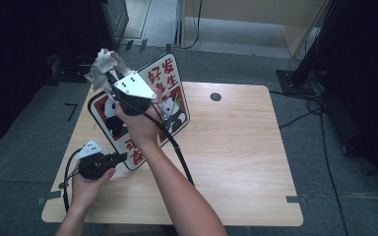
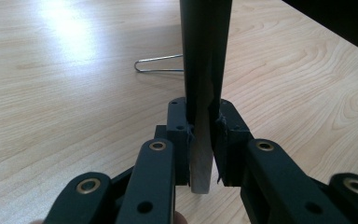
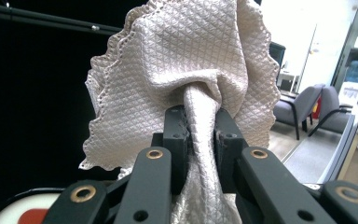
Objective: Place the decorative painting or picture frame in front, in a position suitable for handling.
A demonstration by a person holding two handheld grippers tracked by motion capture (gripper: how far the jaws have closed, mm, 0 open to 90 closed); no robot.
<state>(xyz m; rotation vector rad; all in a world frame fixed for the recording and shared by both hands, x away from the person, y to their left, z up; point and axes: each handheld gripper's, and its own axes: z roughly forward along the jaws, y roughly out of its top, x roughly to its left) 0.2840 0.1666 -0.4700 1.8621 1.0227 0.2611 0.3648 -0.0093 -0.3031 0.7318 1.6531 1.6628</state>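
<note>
A red-and-white sign board [image 1: 173,78] with pandas and Chinese characters stands tilted on the wooden table [image 1: 236,147]. My left gripper [image 1: 123,157] is shut on the board's near lower edge; in the left gripper view the dark board edge [image 2: 204,70] rises between the jaws of my left gripper [image 2: 201,135]. My right gripper [image 1: 109,73] is raised at the board's upper left, shut on a beige waffle-weave cloth [image 1: 103,66]. In the right gripper view the cloth [image 3: 186,70] fans out above my right gripper [image 3: 200,126], pinched at its middle.
A thin wire stand loop [image 2: 156,64] lies on the tabletop behind the board. A round cable hole [image 1: 215,97] is at the table's far side. Black cables [image 1: 177,147] trail from both grippers. Dark equipment stands [image 1: 295,73] sit beyond the table's right corner.
</note>
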